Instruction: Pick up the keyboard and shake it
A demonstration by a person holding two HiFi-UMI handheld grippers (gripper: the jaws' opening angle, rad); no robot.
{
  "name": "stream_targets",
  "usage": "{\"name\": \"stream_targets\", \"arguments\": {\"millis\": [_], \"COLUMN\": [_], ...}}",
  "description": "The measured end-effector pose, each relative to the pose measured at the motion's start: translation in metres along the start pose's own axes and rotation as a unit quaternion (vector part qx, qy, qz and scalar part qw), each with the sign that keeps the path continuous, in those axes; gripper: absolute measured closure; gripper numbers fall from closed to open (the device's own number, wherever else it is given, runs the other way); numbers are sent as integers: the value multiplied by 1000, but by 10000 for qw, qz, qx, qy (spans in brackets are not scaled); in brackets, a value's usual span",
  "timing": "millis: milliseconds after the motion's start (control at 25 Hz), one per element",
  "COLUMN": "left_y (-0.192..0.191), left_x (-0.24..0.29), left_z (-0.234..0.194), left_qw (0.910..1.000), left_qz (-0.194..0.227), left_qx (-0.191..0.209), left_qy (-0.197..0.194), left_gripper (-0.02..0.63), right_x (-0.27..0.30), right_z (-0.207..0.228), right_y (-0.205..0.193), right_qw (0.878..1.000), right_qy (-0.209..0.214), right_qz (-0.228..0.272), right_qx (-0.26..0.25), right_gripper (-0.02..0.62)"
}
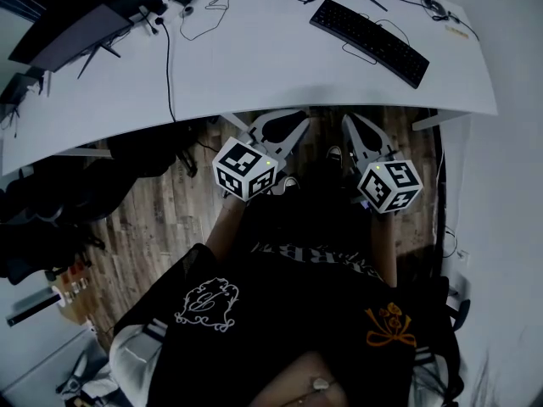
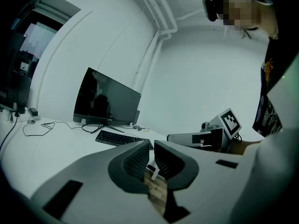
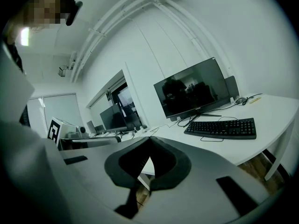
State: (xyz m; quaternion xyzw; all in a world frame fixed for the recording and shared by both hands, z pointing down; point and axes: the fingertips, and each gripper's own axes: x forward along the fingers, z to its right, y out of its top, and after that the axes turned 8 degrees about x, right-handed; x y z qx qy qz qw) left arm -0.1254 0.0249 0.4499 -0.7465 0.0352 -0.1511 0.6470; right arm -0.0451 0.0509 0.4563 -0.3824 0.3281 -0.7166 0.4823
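both tools held short of the desk [image 1: 254, 75], over the wooden floor [image 1: 161, 210] and the person's lap. left gripper [image 1: 301, 119]: jaws together, nothing between them, only floor showing through the slit. right gripper [image 1: 349, 122]: jaws together too, empty. the keyboard [image 1: 369, 30] lies flat on the desk, well ahead of both tools and off to the right of the right gripper's tips, apart from either. the monitor [image 3: 194, 87] stands just beyond it. this lie fits two stages alike: a keyboard waiting to be lifted, or one shaken and set back down. risks, as judgement: with jaws shut, either tool that met the keyboard would shove it across the smooth top rather than take it. it is long and thin, so a hold at one end would likely let the far end sag or twist out during a shake. its thin cable [image 1: 389, 27] loops beside it and runs back toward the monitor stand; a brisk shake could pull it taut and snag there. a small item [image 1: 436, 7], maybe a mouse, sits past the keyboard's far right end and could be knocked. nothing stands between the tools and the keyboard but bare desk. far to the left of the left gripper, a black lead [image 1: 169, 66] drops over the near edge, clear of any reach.
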Motion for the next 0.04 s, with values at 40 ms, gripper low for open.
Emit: {"name": "stream_targets", "arguments": {"millis": [40], "left_y": [0], "left_x": [-1], "left_z": [-1], "left_qw": [10000], "left_qz": [5], "left_qx": [1], "left_qy": [-3], "left_gripper": [558], "right_x": [1], "right_z": [-1], "right_y": [0], "right_qw": [10000], "right_qy": [8], "right_qz": [-1], "right_qx": [-7], "right_gripper": [583]}}
